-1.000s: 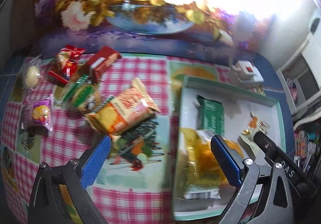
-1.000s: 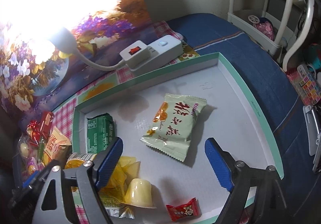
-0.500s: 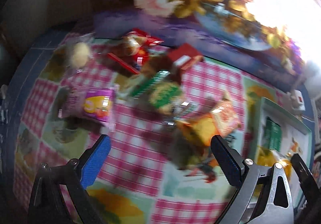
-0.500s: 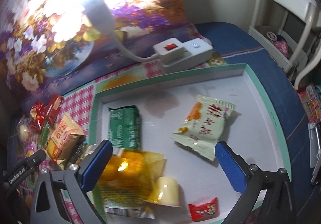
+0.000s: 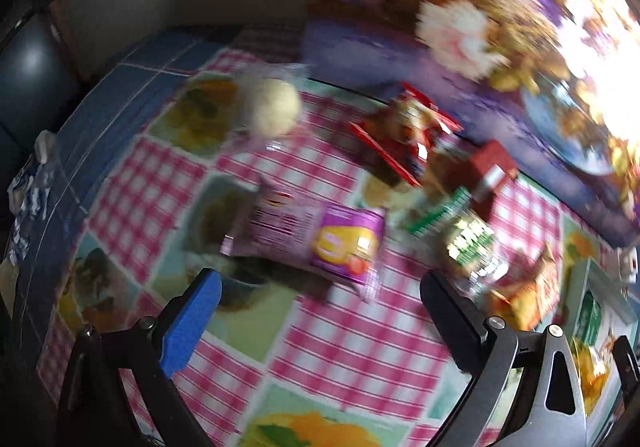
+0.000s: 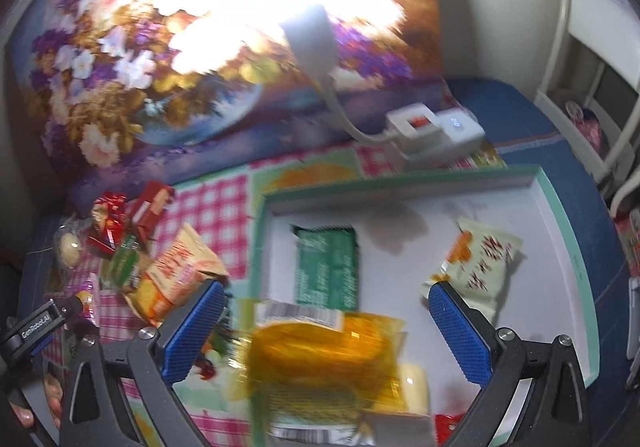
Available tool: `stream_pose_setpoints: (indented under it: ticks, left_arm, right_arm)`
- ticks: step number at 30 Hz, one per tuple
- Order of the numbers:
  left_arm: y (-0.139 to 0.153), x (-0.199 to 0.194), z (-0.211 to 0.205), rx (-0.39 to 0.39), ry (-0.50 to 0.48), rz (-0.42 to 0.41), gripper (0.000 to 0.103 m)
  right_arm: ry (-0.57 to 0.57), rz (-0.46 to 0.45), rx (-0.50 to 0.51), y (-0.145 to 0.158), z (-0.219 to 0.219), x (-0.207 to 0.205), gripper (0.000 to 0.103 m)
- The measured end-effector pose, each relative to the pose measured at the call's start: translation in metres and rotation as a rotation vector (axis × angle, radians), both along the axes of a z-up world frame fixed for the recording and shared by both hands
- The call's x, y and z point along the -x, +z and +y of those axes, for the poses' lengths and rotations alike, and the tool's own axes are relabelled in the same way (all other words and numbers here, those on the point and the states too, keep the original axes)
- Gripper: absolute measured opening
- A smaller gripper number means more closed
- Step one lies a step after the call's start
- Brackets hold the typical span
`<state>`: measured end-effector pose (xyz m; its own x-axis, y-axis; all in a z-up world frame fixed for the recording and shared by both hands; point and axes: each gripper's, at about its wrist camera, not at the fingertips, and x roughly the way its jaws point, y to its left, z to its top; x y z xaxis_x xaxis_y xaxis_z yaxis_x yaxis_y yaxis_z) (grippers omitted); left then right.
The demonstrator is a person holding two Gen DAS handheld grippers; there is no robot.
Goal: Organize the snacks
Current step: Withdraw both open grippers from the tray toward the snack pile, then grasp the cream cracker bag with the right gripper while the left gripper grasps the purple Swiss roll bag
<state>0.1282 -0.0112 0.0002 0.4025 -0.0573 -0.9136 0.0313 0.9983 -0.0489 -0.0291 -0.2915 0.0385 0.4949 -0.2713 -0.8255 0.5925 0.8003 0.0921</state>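
Your left gripper point(image 5: 320, 307) hangs wide apart, empty, over the purple snack packet point(image 5: 320, 243); your right gripper point(image 6: 328, 331), jaws spread, holds nothing above the yellow packet point(image 6: 324, 359) in the tray point(image 6: 576, 259).

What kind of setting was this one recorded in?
Most likely a home, at a table: a checked tablecloth strewn with snack packets, a flower painting propped behind it, and a power strip with a small lamp.

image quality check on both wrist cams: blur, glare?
Left wrist: motion blur smears the purple snack packet and the floral backdrop; glare top right. Right wrist: lamp glare blows out the top centre, yellow packet blurred, tray fairly sharp.
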Motion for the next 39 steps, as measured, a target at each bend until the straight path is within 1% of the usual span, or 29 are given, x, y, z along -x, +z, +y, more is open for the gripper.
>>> stream_pose_setpoints:
  ticks: [4, 10, 14, 16, 19, 21, 24, 26, 28, 30, 34, 39]
  left_arm:
    - [-0.002, -0.008, 0.025, 0.020, 0.052, -0.005, 0.100]
    - [-0.010, -0.017, 0.054, 0.048, 0.119, -0.007, 0.100]
    - [-0.018, -0.021, 0.060, 0.074, 0.129, 0.000, 0.100]
    - [-0.022, -0.023, 0.060, 0.090, 0.119, 0.000, 0.100]
    - [-0.024, -0.025, 0.050, 0.125, 0.075, -0.013, 0.100]
    - [-0.024, -0.026, 0.043, 0.146, 0.046, -0.028, 0.100]
    - [-0.024, -0.027, 0.030, 0.160, -0.007, -0.049, 0.100]
    - [-0.025, -0.028, 0.020, 0.142, -0.047, -0.061, 0.100]
    - [-0.026, -0.027, 0.013, 0.122, -0.066, -0.069, 0.100]
    - [-0.029, -0.028, 0.008, 0.109, -0.078, -0.072, 0.100]
    - [-0.037, -0.030, 0.005, 0.076, -0.086, -0.072, 0.100]
    - [-0.042, -0.030, 0.004, 0.056, -0.099, -0.085, 0.100]
  right_arm:
    - [0.045, -0.051, 0.009, 0.008, 0.018, -0.011, 0.103]
    - [0.128, -0.122, -0.040, 0.003, 0.046, -0.035, 0.103]
    - [0.179, -0.162, -0.067, -0.005, 0.063, -0.051, 0.103]
    - [0.201, -0.176, -0.079, -0.010, 0.070, -0.059, 0.103]
    - [0.240, -0.166, -0.059, -0.017, 0.080, -0.070, 0.103]
    - [0.271, -0.142, -0.014, -0.021, 0.088, -0.078, 0.103]
    - [0.313, -0.132, 0.036, -0.027, 0.096, -0.084, 0.103]
    - [0.325, -0.116, 0.042, -0.034, 0.098, -0.090, 0.103]
    - [0.325, -0.111, 0.019, -0.039, 0.097, -0.093, 0.103]
    - [0.329, -0.101, -0.011, -0.047, 0.096, -0.096, 0.103]
    - [0.330, -0.065, -0.006, -0.056, 0.097, -0.101, 0.103]
    - [0.336, -0.048, -0.003, -0.061, 0.096, -0.104, 0.103]
